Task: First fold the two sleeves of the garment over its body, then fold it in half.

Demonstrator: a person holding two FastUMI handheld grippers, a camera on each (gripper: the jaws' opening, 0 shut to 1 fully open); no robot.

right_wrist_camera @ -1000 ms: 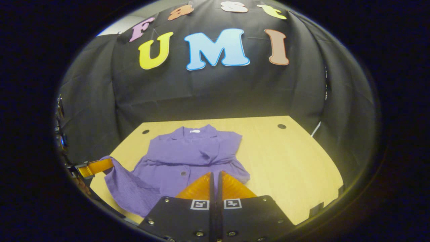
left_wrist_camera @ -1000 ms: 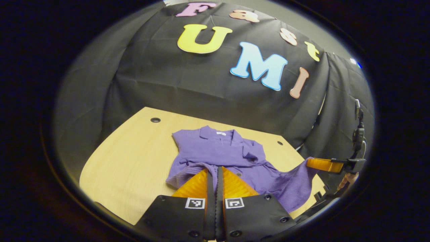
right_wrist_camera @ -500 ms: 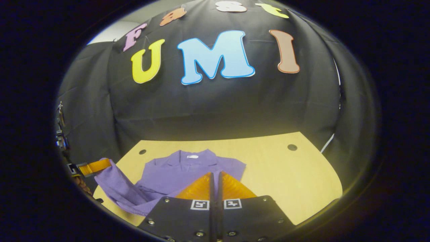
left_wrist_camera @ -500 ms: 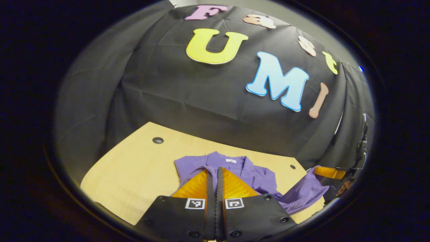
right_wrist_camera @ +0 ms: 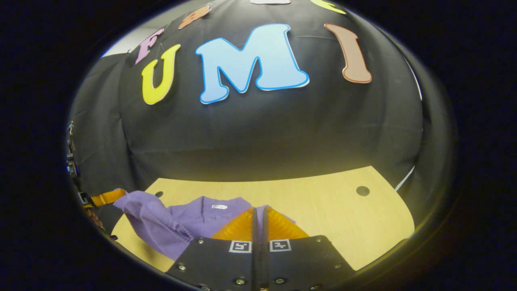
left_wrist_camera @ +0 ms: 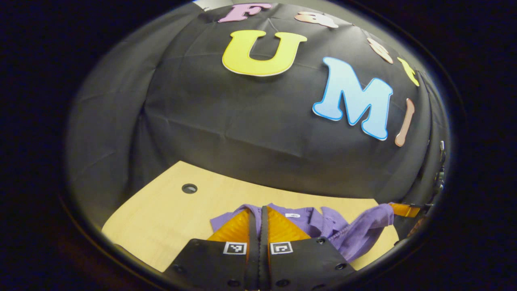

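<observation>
A purple collared garment (left_wrist_camera: 323, 222) lies on the wooden table (left_wrist_camera: 161, 218), its collar toward the far wall. My left gripper (left_wrist_camera: 259, 208) is shut, its fingers over the cloth near the collar. The right gripper view shows that left gripper (right_wrist_camera: 107, 197) at the far left, pinching a raised corner of the garment (right_wrist_camera: 190, 216). My right gripper (right_wrist_camera: 258, 209) is shut too. The left gripper view shows the right gripper (left_wrist_camera: 404, 209) at the right, holding the other raised corner. Fabric hangs in a fold between the two held corners.
The table (right_wrist_camera: 335, 218) carries round cable holes (left_wrist_camera: 189, 188) (right_wrist_camera: 362, 190) near its far corners. The black booth wall stands close behind the table's far edge. Bare wood lies to the right of the garment in the right gripper view.
Both grippers have moved forward toward the collar, carrying the garment's lower edge with them. The body is now mostly covered by the lifted fabric, and the wall looms nearer.
</observation>
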